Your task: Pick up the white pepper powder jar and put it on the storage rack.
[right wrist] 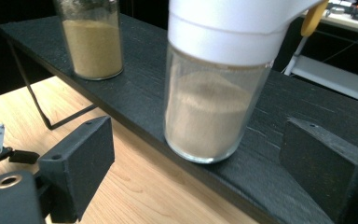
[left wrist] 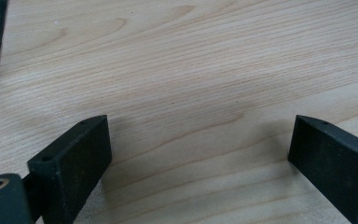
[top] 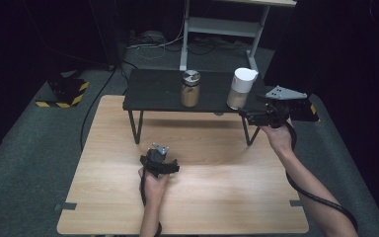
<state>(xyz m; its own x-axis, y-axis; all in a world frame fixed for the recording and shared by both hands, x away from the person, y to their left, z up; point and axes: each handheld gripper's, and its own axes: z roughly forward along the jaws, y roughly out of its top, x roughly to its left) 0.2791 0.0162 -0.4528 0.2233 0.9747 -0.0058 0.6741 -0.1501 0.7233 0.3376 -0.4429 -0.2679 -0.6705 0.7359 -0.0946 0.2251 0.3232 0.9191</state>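
White-lidded clear jar (top: 240,89) of pale powder stands upright at the right end of the low black shelf (top: 163,89), close to the shelf's front edge. We see the same jar in the right gripper view (right wrist: 209,114), about half full, its white cap carrying a yellow tab at the upper right. Our right gripper (top: 245,113) is held level at the shelf's right front corner, pointing left toward the jar's base. Its jaws are spread wide and apart from the glass, one out over the wooden desk, the other over the shelf top, with the jar just ahead between them and nothing gripped.

Farther left on the shelf, near its middle, stands a second clear glass jar (top: 190,89) with a metal lid, filled with tan grains; the right gripper view shows it (right wrist: 92,39) beyond the first jar, well apart from it. The shelf rests on thin black wire legs (top: 136,127) at the far edge of the light wooden desk (top: 217,197).

Our left gripper (top: 160,152) hangs low over the middle of the desk, pointing away from us. In the left gripper view (left wrist: 200,140) its jaws gape wide over bare wood grain and hold nothing. A grey carpeted floor (top: 24,148) surrounds the desk, and a white-framed table (top: 222,27) stands behind the shelf.
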